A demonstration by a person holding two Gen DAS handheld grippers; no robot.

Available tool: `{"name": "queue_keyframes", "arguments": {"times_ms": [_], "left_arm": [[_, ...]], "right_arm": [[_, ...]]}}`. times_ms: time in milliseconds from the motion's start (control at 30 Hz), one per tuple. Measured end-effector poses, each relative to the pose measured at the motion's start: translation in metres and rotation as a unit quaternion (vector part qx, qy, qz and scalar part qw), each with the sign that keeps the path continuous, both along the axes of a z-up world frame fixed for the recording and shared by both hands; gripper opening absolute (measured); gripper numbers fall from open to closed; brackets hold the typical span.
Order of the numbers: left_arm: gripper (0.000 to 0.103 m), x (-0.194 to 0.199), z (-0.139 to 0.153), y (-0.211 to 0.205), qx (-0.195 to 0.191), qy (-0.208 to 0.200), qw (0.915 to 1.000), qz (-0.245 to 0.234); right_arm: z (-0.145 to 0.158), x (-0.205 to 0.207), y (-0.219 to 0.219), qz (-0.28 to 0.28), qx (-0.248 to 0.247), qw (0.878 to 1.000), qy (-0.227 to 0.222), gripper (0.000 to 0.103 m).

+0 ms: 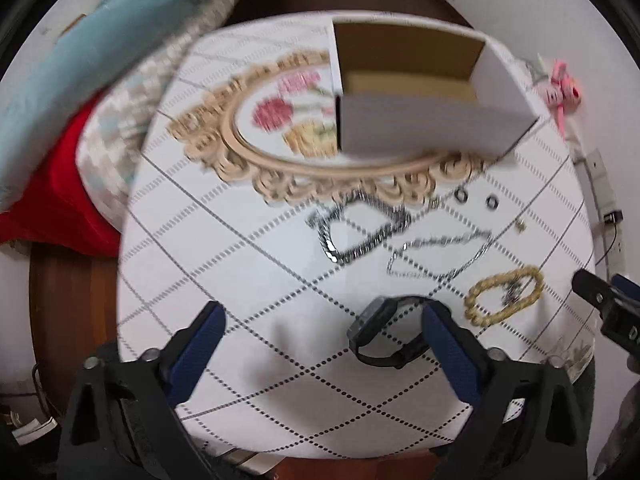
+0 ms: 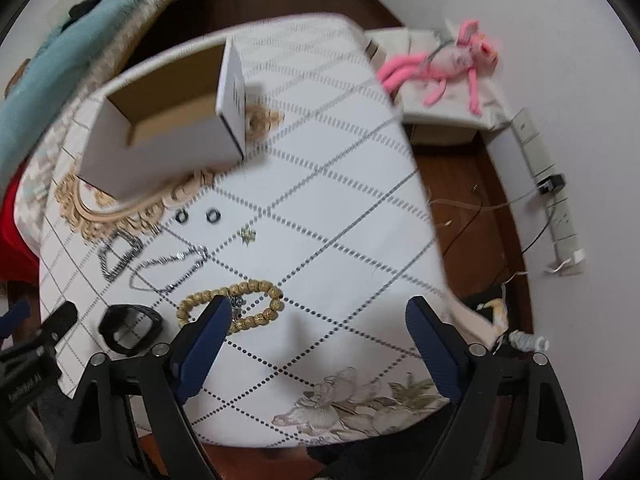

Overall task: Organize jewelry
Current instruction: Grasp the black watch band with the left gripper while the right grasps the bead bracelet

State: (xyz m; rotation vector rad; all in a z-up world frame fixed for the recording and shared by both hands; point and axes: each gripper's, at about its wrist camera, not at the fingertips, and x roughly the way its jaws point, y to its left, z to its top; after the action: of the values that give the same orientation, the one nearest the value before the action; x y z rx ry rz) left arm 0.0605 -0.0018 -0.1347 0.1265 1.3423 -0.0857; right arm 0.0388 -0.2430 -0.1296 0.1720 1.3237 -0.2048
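Note:
An open white cardboard box [image 1: 424, 124] [image 2: 160, 156] stands on an oval ornate tray [image 1: 248, 160] at the back of the white table. In front lie a thick silver chain [image 1: 356, 232] [image 2: 118, 258], a thin silver chain [image 1: 440, 252] [image 2: 168, 268], two small dark rings [image 1: 462, 195] [image 2: 212, 216], a small gold charm [image 2: 247, 234], a gold bead bracelet [image 1: 504, 296] [image 2: 240, 304] and a black watch [image 1: 384, 332] [image 2: 130, 328]. My left gripper [image 1: 324, 328] is open, with the watch by its right finger. My right gripper [image 2: 320, 320] is open, its left finger over the bracelet.
The table has a white cloth [image 2: 340, 208] with dotted diamond lines. A bed with teal and red covers [image 1: 80, 92] is on the left. A pink plush toy [image 2: 460, 60] lies on a side stand on the right, with a power strip [image 2: 552, 200] along the wall.

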Motion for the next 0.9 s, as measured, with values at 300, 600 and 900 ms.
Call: {"name": "queue_keyframes", "arguments": {"times_ms": [300,600,900], "left_arm": [[0.046,-0.006,-0.039,-0.004,-0.016,0.045,0.9988,-0.011],[0.010,-0.012,-0.036,-0.012,-0.014,0.022,0.9993,-0.027],[0.010,-0.016,-0.015,-0.001,-0.014,0.004,0.9997,-0.021]], "right_arm": [[-0.056,0.007,0.004,-0.020,0.020,0.999,0.041,0.066],[-0.062,0.003,0.020,0.002,0.000,1.000,0.012,0.028],[-0.053,-0.003,0.028,0.009,0.053,0.999,-0.009,0.009]]}}
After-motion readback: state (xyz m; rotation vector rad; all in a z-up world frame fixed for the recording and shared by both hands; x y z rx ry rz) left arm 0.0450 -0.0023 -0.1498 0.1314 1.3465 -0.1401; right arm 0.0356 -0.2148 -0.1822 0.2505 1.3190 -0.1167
